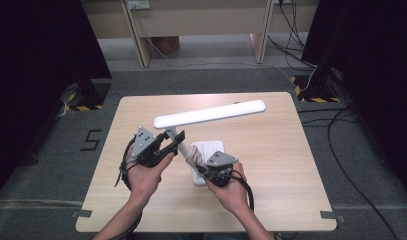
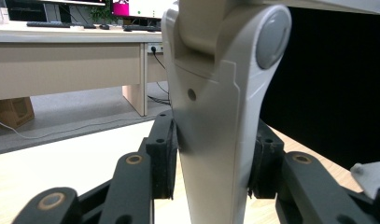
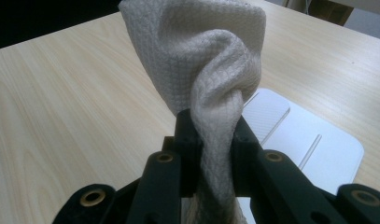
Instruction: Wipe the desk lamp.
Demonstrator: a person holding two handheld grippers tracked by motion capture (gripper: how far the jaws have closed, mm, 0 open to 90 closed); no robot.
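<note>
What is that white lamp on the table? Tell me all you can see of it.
The desk lamp is white, plastic-looking, with a long flat light bar tilted above the wooden table, a tapering stem joined to the bar by a grey round hinge, and a flat rounded base lying on the tabletop. The left gripper clamps the stem below the hinge. The right gripper holds a beige waffle cloth close to the stem, above the base.
</note>
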